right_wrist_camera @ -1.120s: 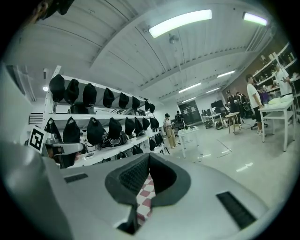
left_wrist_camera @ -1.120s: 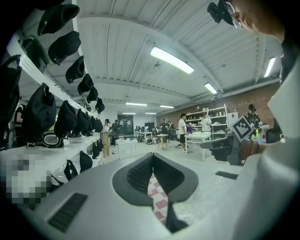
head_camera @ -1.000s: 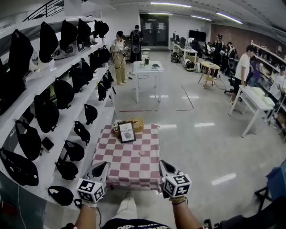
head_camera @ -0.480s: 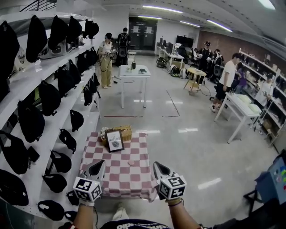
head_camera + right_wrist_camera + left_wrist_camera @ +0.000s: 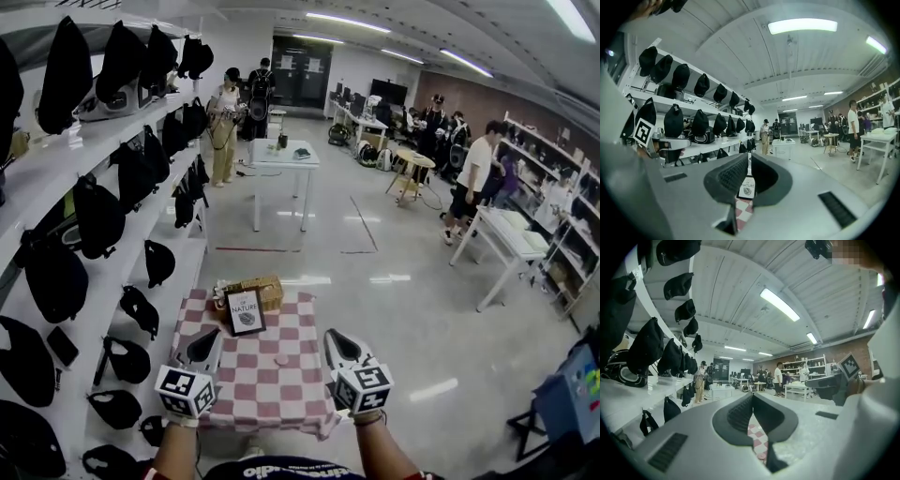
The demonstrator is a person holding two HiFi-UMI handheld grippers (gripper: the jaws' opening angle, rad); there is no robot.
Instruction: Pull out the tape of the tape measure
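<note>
The tape measure (image 5: 281,359) was a small round thing lying on the checked table (image 5: 246,397). It sat near the middle, in front of the little sign (image 5: 246,312). It was too tiny to tell which way it pointed or where its tape came out. Both tongs hung over the near edge, apart from it. The left gripper (image 5: 206,339) was pinched together with nothing in it. The right gripper (image 5: 335,341) was only a thin crack apart and opening, and it was empty too.
</note>
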